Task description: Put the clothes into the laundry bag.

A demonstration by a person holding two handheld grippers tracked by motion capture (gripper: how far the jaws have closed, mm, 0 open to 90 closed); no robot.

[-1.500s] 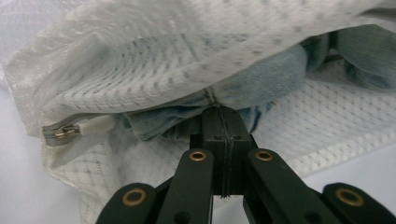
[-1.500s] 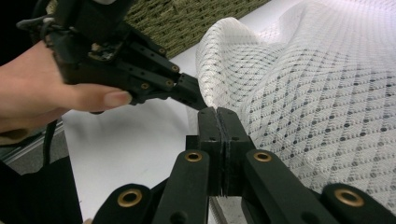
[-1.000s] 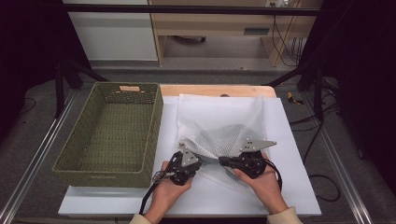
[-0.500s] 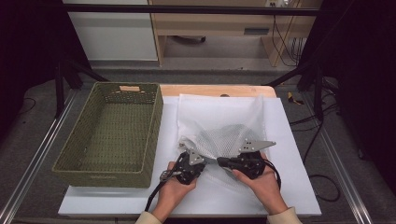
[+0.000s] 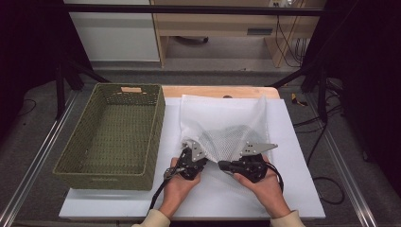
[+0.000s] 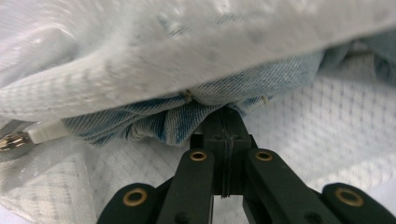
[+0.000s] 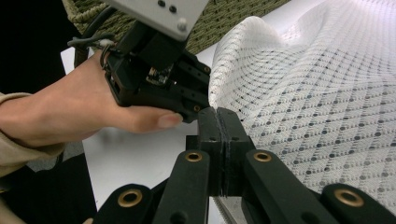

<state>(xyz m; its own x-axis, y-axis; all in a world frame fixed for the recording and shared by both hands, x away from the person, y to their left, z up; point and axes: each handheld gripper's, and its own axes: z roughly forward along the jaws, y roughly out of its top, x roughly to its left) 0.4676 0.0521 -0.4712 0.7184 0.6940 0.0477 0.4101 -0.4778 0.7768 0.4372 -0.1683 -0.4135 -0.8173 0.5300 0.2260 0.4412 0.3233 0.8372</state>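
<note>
My left fingers [image 6: 224, 122] clench the denim garment [image 6: 219, 93] inside the white mesh bag [image 5: 227, 137]; my right fingers [image 7: 218, 122] pinch the bag's edge (desk [image 5: 293, 142] beneath).

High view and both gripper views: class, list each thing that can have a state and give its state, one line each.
Mesh laundry bag: lying on the white table, near edge lifted and bunched.
Denim garment: crumpled inside the bag's opening.
Left gripper: shut on the denim garment.
Right gripper: shut on the bag's mesh edge.
Green woven basket: upright, empty.
</note>
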